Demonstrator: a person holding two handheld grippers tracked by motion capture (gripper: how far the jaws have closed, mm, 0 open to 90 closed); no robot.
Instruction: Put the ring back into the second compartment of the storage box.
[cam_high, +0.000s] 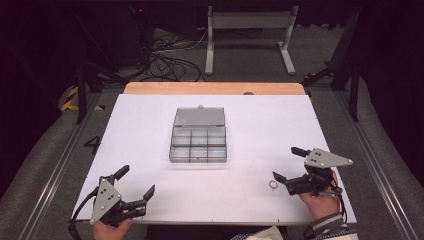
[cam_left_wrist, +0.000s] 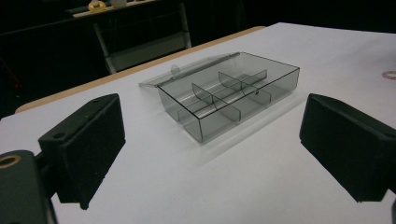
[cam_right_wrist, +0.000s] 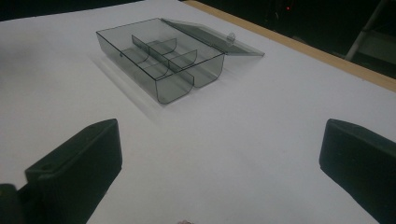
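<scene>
High view, open compartment box (cam_high: 198, 145) empty, lid (cam_high: 199, 117) back

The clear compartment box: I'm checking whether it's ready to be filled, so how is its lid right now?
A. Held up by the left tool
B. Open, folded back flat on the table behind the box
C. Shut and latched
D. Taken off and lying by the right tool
B: the clear compartment box has its lid lying flat behind the exposed dividers, with both tools apart from it.

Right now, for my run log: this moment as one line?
left tongs open | right tongs open | ring by right tongs | box open, empty
</scene>
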